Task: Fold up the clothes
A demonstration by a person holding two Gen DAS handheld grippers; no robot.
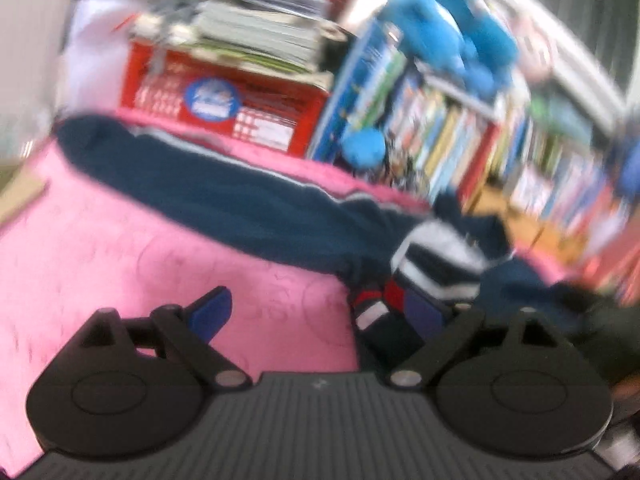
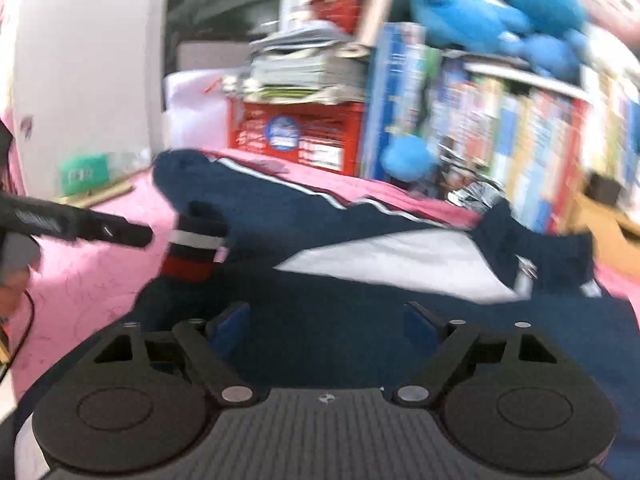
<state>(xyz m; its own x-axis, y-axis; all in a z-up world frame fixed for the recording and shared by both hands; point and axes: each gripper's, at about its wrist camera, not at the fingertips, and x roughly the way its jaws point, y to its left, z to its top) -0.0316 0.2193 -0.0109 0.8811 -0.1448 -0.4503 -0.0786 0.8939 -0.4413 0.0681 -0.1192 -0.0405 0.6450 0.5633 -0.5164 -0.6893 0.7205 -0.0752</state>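
Pink bedding (image 1: 100, 240) covers the work surface, with a bookshelf (image 2: 520, 128), a red crate (image 2: 296, 132) under stacked papers and a blue plush toy (image 2: 500, 12) behind it. Both views are smeared by motion.

A navy jacket (image 2: 340, 220) with white panels and thin white piping lies spread on the bedding. One sleeve (image 1: 192, 184) stretches across towards the far left edge, and its striped red, white and navy cuff (image 2: 196, 244) stands bunched near the middle. The sleeve seems laid out that way so it can be brought over the body for a fold, though that is only a reading of the layout.

The left gripper (image 1: 320, 312) has its fingers spread. The left blue pad is over bare bedding, and the right one is just beside a striped cuff (image 1: 376, 304); blur hides whether they touch, but nothing is pinched.

The right gripper (image 2: 324, 328) is also spread, over the near navy cloth of the jacket. Cloth fills the gap beneath, yet the pads do not press on it. The left gripper's dark body reaches in from the left of this view towards the upright cuff.
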